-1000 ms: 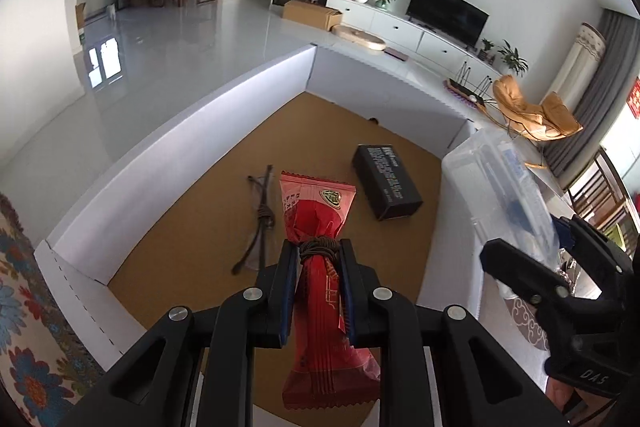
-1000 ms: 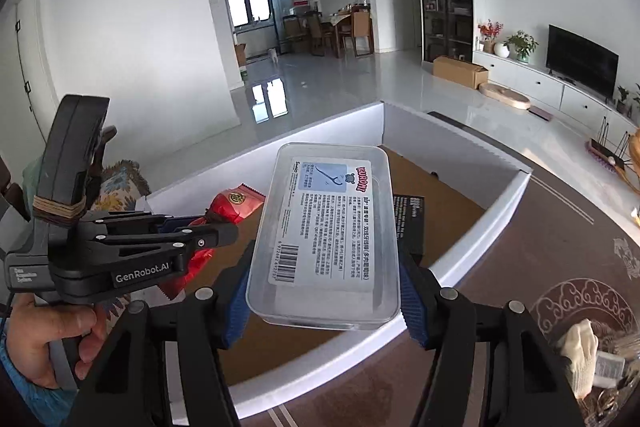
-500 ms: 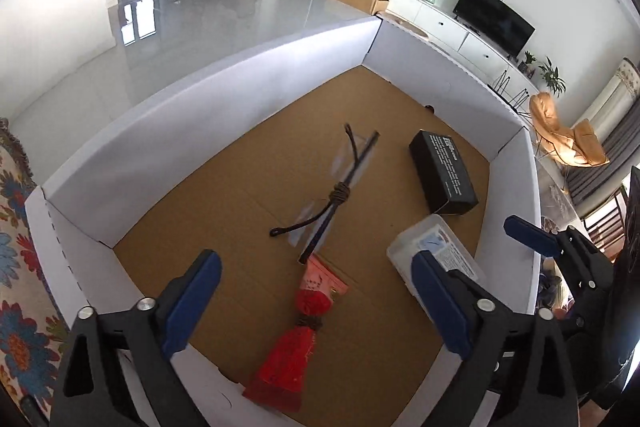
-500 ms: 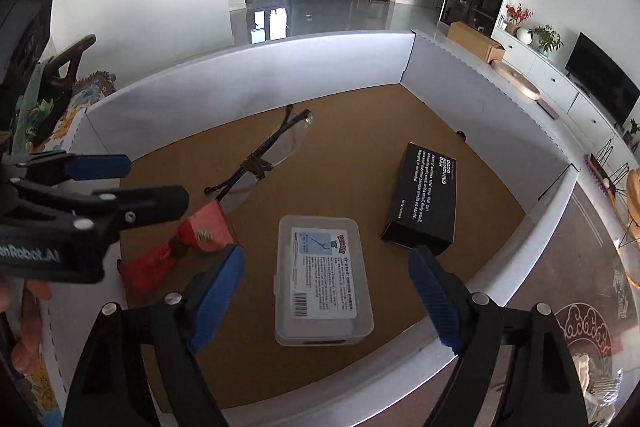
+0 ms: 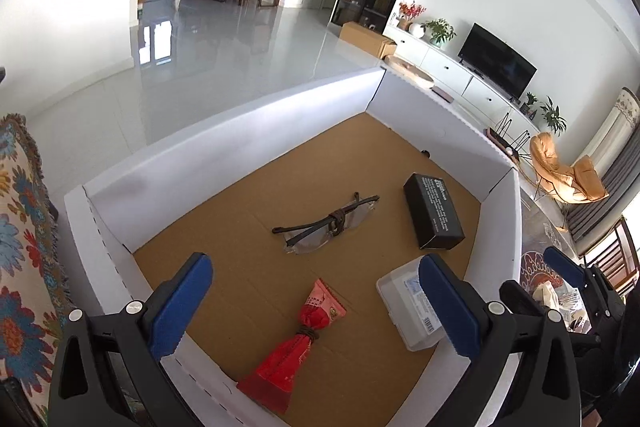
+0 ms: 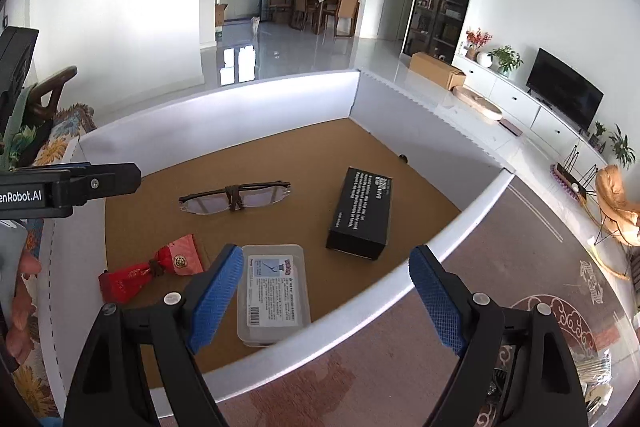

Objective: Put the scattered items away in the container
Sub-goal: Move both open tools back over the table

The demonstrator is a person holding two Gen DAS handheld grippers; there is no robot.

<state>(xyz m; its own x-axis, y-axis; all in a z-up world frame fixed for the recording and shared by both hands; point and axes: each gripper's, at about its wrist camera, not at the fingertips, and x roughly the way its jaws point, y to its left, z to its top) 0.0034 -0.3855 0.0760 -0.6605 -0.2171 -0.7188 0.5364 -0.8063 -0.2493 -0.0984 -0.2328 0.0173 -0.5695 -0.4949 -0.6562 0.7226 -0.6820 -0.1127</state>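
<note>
Hovering with both the left gripper (image 5: 316, 301) and right gripper (image 6: 326, 297) wide and empty, we risk clipping the container (image 6: 400, 291) rim (it sits close) when withdrawing.

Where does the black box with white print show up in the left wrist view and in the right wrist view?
Left wrist: black box lies right of centre, on the cardboard floor.
Right wrist: black box lies just right of centre.
Shared landmark: the glasses lie to its left in both.
</note>
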